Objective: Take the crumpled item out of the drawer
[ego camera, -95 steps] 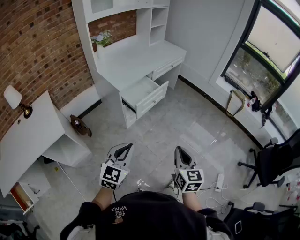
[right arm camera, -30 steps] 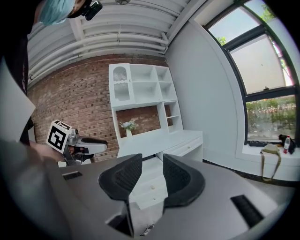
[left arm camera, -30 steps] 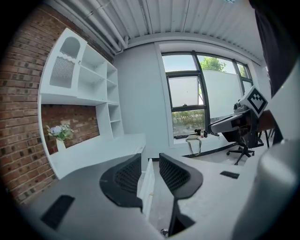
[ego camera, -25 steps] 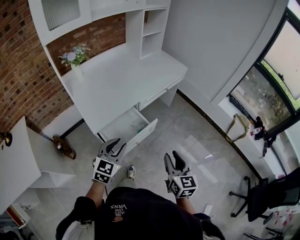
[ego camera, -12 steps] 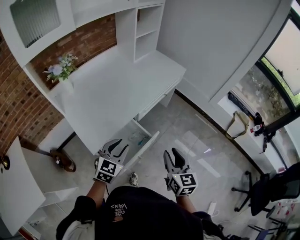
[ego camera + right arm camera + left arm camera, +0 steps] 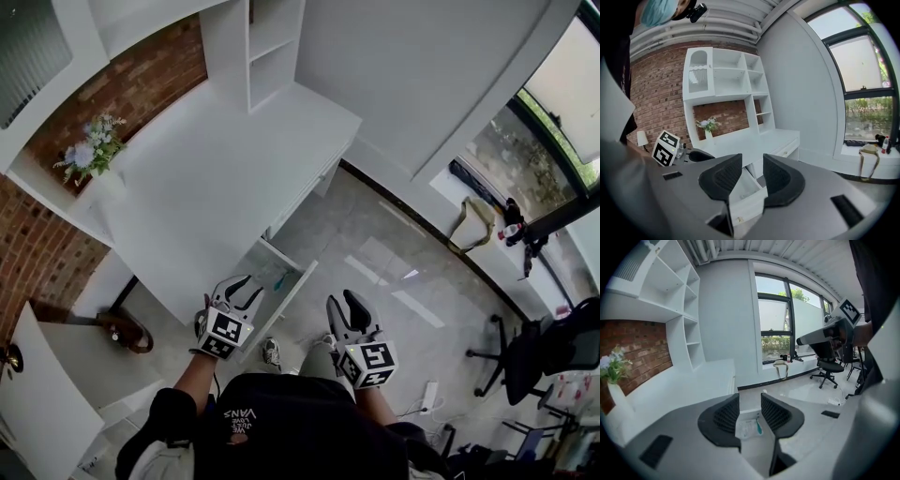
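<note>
- The white, flat-fronted drawer (image 6: 291, 295) of the long white desk (image 6: 216, 178) stands pulled out, so the opening step looks done.
- The crumpled item, a pale, thin wrapper with a teal streak (image 6: 749, 427), lies on the drawer's bare floor, near the far end as the left gripper view shows it. From above it is only a small teal fleck (image 6: 281, 279).
- Nothing has hold of it yet. The reach in, the pinch and the lift out are all left to do.
- The left gripper (image 6: 246, 289) hangs over the drawer's near corner with its jaws spread and nothing between them. Its own view frames the wrapper in the gap, but well below.
- The right gripper (image 6: 344, 305) is off to the side over the floor, its jaws likewise parted and empty, and it looks across at the drawer front (image 6: 750, 201).
- The jaw pads are dark, curved and ribbed like rubber, set on smooth grey bodies.
- The desk and drawer are matte white with square edges. The grey floor tiles (image 6: 375, 253) are glossy.
- I would guess the wrapper is light, crinkly film that flattens easily when pinched.
</note>
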A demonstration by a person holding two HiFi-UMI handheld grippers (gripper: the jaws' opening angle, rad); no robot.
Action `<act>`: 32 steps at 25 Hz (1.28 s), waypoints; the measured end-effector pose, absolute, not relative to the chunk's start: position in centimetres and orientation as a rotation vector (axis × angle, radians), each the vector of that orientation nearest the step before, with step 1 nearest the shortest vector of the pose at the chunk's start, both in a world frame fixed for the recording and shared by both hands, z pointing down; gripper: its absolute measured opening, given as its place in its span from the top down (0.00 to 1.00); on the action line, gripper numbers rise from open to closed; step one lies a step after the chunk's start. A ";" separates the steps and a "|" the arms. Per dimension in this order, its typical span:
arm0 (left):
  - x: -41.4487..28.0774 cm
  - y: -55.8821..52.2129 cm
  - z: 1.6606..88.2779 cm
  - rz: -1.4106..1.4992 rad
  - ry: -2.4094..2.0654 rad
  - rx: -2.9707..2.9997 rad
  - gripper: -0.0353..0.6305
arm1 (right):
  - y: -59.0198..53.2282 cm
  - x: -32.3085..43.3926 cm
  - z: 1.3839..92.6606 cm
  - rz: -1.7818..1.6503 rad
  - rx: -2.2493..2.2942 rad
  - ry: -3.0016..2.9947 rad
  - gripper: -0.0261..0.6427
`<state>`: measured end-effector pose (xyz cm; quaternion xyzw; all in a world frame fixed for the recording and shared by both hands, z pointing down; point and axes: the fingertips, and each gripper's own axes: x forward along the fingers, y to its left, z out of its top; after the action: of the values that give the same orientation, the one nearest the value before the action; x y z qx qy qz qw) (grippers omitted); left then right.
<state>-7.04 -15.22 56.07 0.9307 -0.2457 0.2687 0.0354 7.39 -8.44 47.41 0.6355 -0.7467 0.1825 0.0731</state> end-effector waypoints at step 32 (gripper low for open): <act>0.5 -18.5 75.6 1.459 -0.523 2.663 0.75 | -12.5 14.0 55.3 0.715 1.491 -2.293 0.79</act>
<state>0.45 -18.53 75.57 0.8639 -0.1698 0.4732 0.0300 14.03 -12.51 55.34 0.5209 -0.8011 0.2498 0.1567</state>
